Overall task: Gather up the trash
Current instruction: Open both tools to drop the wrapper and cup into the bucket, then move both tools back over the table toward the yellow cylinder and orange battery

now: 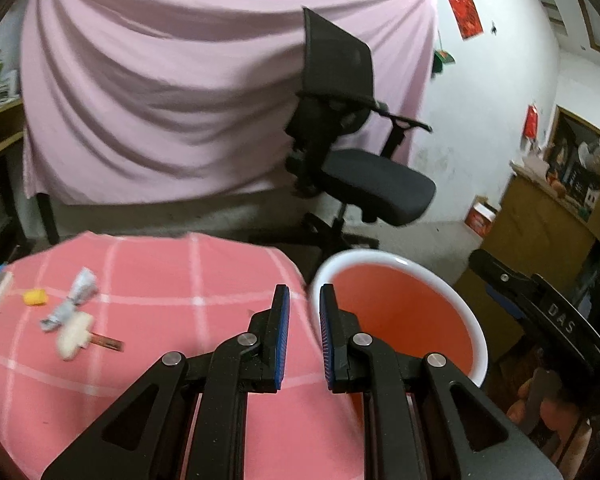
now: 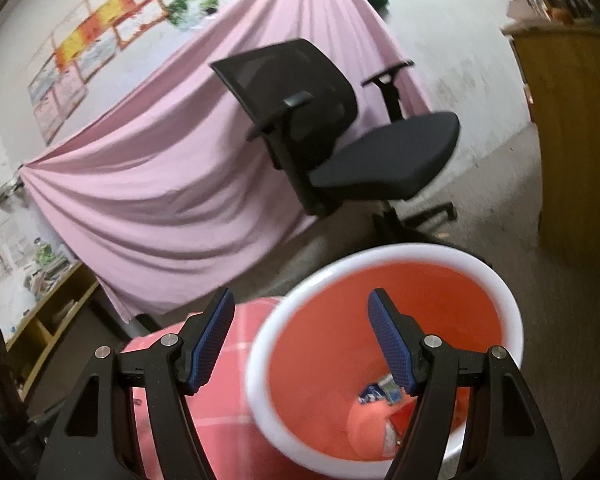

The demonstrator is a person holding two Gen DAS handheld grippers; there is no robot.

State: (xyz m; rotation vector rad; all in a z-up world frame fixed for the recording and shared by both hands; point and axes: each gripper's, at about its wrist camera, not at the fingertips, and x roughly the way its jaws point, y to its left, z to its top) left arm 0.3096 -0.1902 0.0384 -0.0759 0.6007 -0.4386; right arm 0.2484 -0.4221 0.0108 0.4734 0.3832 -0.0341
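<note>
On the pink checked tablecloth (image 1: 172, 276) at the left lie a crumpled grey-white wrapper (image 1: 74, 300), a small yellow piece (image 1: 35, 297) and a white fluffy lump on a brown stick (image 1: 76, 338). My left gripper (image 1: 304, 290) hovers over the table's right edge beside the bin, its blue pads a narrow gap apart with nothing between them. The bin (image 1: 380, 256) has a white rim and an orange inside. In the right wrist view my right gripper (image 2: 300, 294) stands wide open and empty above the bin's rim (image 2: 260, 360). A blue-white wrapper (image 2: 380, 390) and a red-white scrap (image 2: 396, 420) lie inside.
A black office chair (image 1: 360, 184) stands just behind the bin, in front of a hanging pink sheet (image 1: 160, 100). A wooden cabinet (image 1: 540, 232) stands at the right. The body of the other hand-held gripper (image 1: 556, 320) and a hand (image 1: 540, 404) fill the right edge.
</note>
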